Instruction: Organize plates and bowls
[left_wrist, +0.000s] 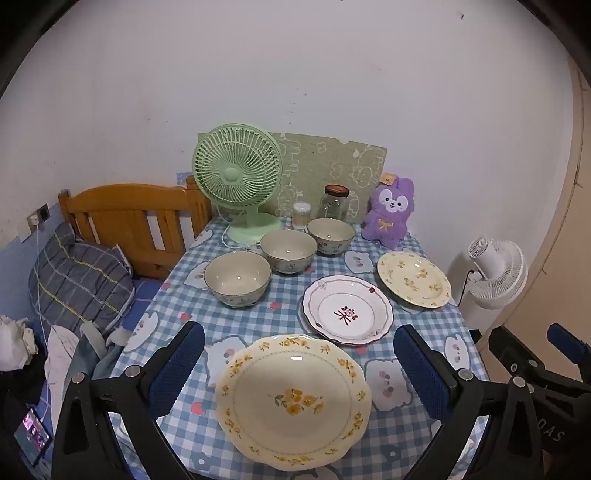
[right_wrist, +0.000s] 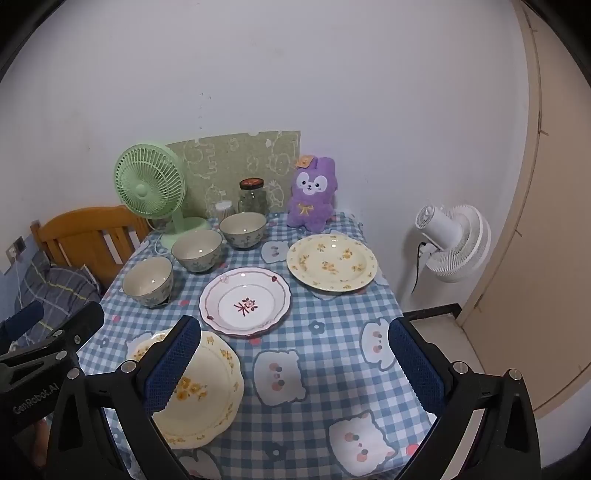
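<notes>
- The room was small and white-walled, with a wooden bed at the left and a white fan standing by the right wall.
- The surface wore a blue checked cloth printed with cartoon faces and was pushed against the wall.
- At the back stood a green fan, a patterned board leaning on the wall, a jar, a smaller pot just beside it, and a purple plush.
- Three bowls sat upright in a slanting row on the left half: the near bowl, the middle bowl and the far bowl, close together; whether they touched I could not tell.
- Three plates lay flat in a slanting row on the right of the bowls: the near plate with yellow flowers at the front edge, the white plate with a red mark in the middle, and the far plate, also yellow-flowered, near the plush.
- The near plate and the white plate lay just beside each other.
- The left gripper hung above the near plate, jaws spread wide on either side of it, grasping nothing.
- The right gripper was likewise released and empty, tilted down over bare cloth to the right of the near plate.
- Each gripper's blue pads stood clear of the dishes.
</notes>
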